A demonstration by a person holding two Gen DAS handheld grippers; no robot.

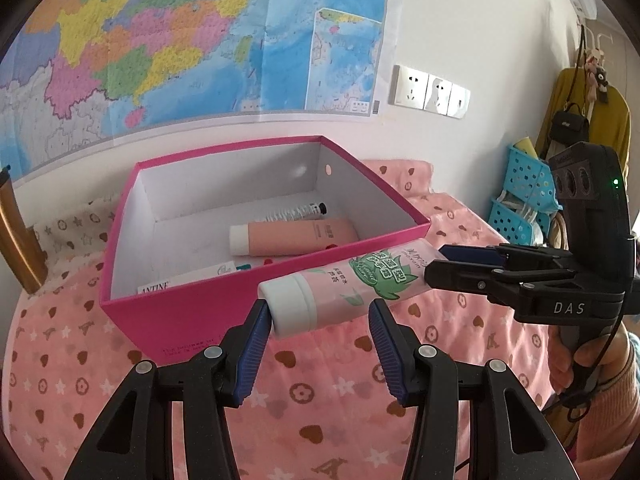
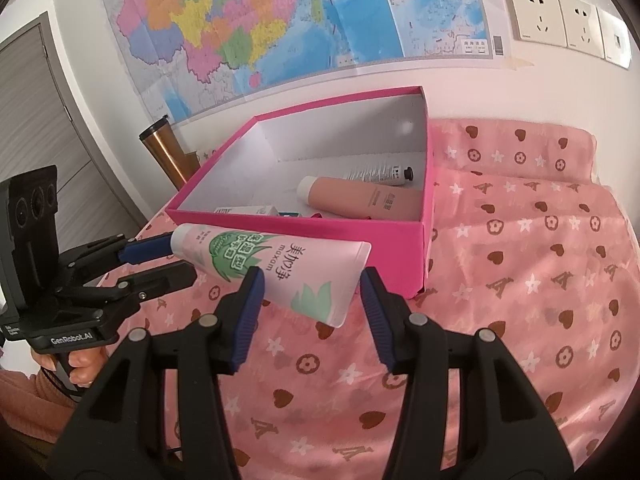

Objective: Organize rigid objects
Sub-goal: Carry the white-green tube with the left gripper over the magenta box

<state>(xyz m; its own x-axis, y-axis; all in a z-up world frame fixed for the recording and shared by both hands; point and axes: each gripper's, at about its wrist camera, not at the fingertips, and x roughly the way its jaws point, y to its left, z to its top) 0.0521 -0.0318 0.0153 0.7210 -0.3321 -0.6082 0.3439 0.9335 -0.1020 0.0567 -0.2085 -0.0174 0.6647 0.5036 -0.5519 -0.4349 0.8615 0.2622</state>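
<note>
The pink box [image 1: 256, 304] sits at 12 o'clock. The tube [image 1: 344, 284] hangs just before its near wall; it may strike the rim. Left claw [image 1: 318, 334] is spread at the cap; whether right claw [image 2: 310, 300] pinches it, I cannot tell.

The left gripper [image 1: 318, 344] has its jaws spread wide, and its left blue pad [image 1: 252, 350] touches a white cap. The right gripper [image 2: 312, 312] also stands open, with both pads apart. Each gripper points toward the other from its side. A hand [image 1: 592, 364] grips the right handle from below.
</note>
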